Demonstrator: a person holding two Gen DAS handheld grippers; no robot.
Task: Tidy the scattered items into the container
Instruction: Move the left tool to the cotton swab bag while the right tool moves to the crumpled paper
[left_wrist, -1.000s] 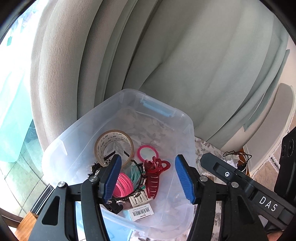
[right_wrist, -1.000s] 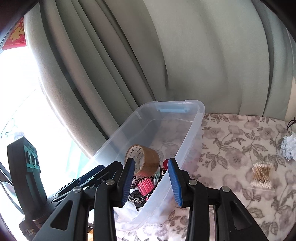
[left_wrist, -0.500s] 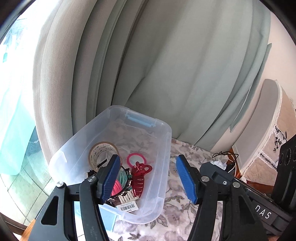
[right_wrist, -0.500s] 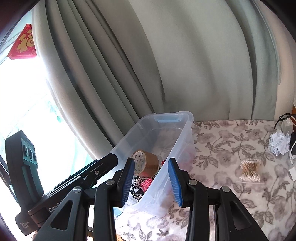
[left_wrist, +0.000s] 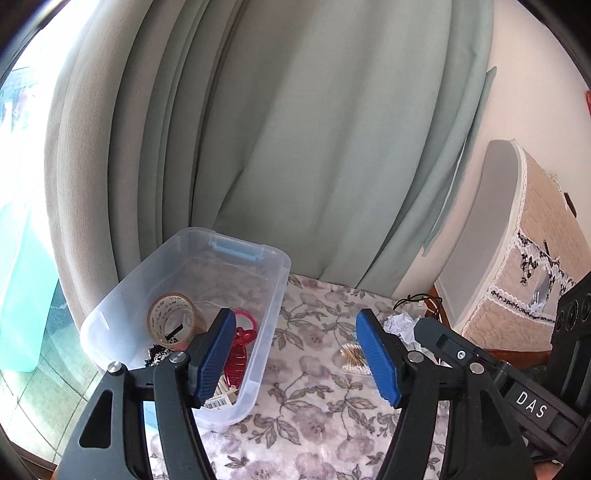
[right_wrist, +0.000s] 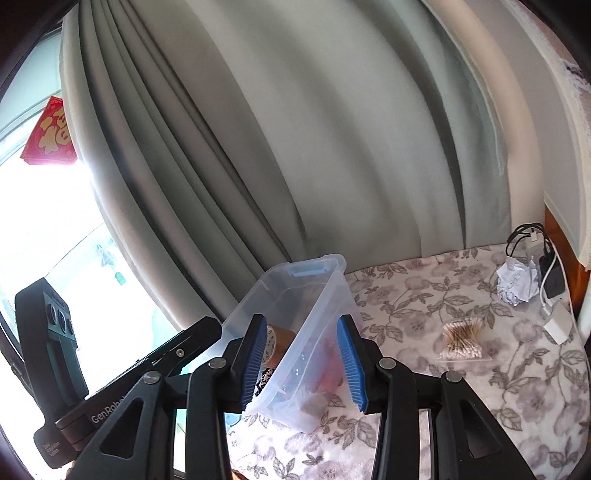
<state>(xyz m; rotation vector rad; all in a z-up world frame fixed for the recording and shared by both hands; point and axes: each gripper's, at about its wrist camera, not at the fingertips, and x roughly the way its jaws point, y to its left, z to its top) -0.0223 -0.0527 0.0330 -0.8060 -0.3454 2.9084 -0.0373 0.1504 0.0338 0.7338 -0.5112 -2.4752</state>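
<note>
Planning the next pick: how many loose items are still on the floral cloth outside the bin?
2: cotton swab packet mid-cloth, crumpled paper near the charger. Grippers may hide others.

daylight from left | window overexposed | fisheye edge bending | focus mostly sharp

Ahead of the left claw, bare floral tabletop lies open between its spread jaws. The clear container walls off its left side; the cotton swab bag and crumpled paper crowd the right. Curtain blocks beyond.
</note>
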